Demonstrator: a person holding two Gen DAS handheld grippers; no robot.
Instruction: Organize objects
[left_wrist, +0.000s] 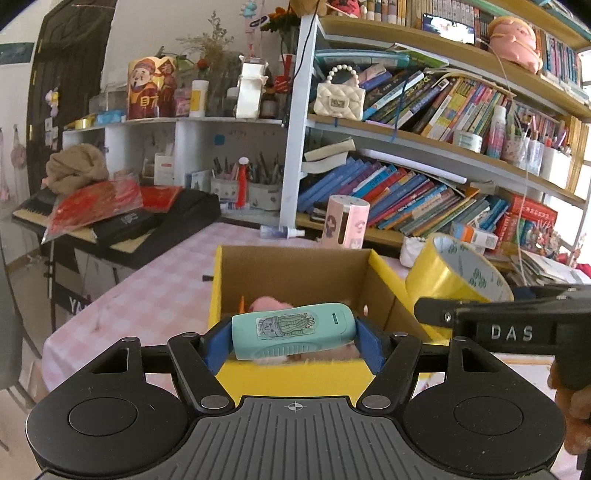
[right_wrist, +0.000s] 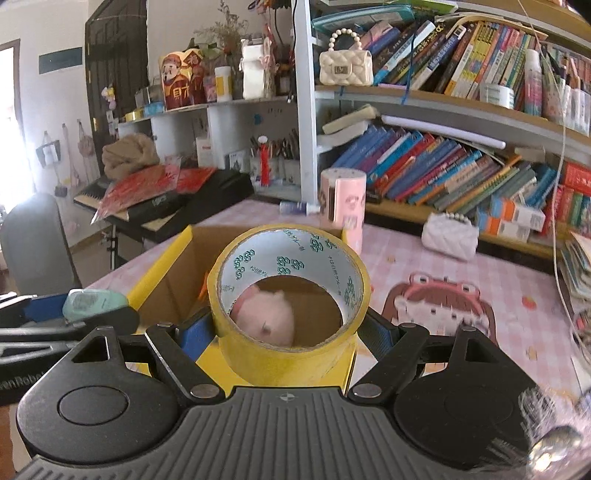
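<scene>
My left gripper (left_wrist: 293, 338) is shut on a teal oblong case with a cactus sticker (left_wrist: 291, 330), held crosswise above the near edge of a yellow cardboard box (left_wrist: 295, 376). My right gripper (right_wrist: 290, 332) is shut on a yellow tape roll (right_wrist: 258, 354), held over the same box (right_wrist: 162, 266). A pink plush toy (right_wrist: 264, 314) lies inside the box and shows through the roll's hole. In the left wrist view the tape roll (left_wrist: 458, 269) and the right gripper's black arm sit at the right. In the right wrist view the teal case (right_wrist: 94, 301) shows at the left.
The box stands on a pink checked tablecloth (left_wrist: 147, 288). Behind it are a pink cylindrical holder (right_wrist: 343, 206), a small spray bottle (left_wrist: 282, 232) and a white quilted purse (right_wrist: 448, 236). Bookshelves (left_wrist: 406, 184) fill the back and right; a keyboard with red packets (left_wrist: 110, 214) is at left.
</scene>
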